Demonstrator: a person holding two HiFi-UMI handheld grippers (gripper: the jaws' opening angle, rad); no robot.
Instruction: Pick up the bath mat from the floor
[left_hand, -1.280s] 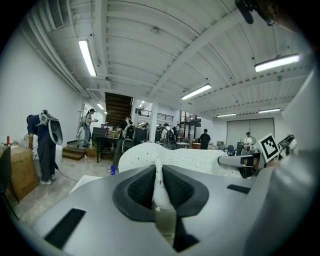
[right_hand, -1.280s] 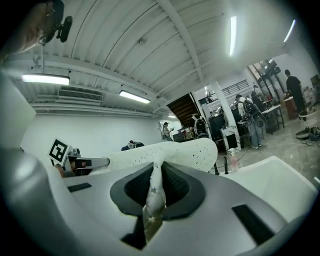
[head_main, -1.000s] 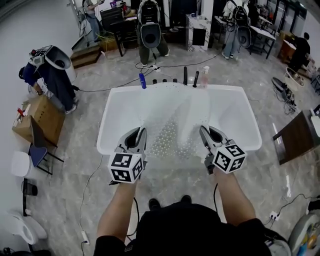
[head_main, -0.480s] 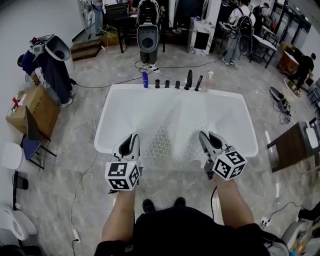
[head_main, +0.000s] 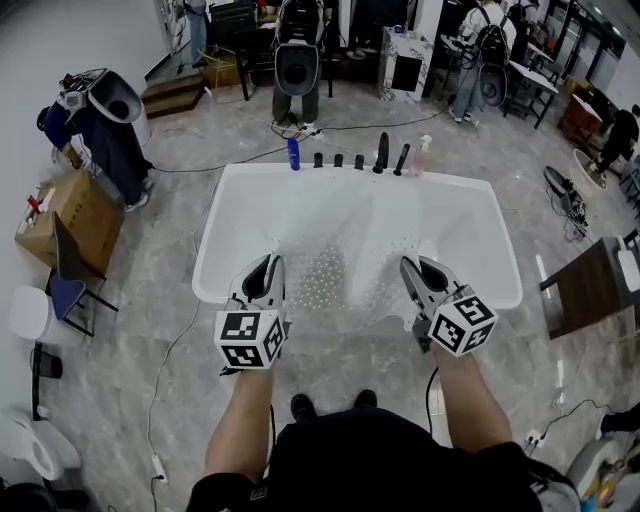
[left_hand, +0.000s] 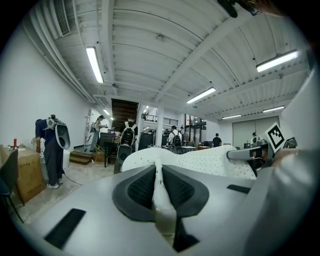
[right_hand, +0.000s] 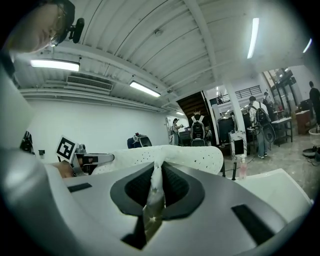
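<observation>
The white perforated bath mat hangs over the white tub, with its near edge held up by both grippers. My left gripper is shut on the mat's near left corner. My right gripper is shut on the near right corner. In the left gripper view a thin fold of the mat runs between the pads of my left gripper and spreads away to the right. The right gripper view shows the mat pinched the same way in my right gripper. The mat sags between the two grippers.
A white bathtub stands on the marble floor in front of me. A blue bottle, black fittings and a pink bottle stand along its far rim. A cardboard box is at left, a dark table at right, cables and people behind.
Both grippers have shifted a little with the mat still pinched in them, and each has rolled slightly. The grip has not changed.
</observation>
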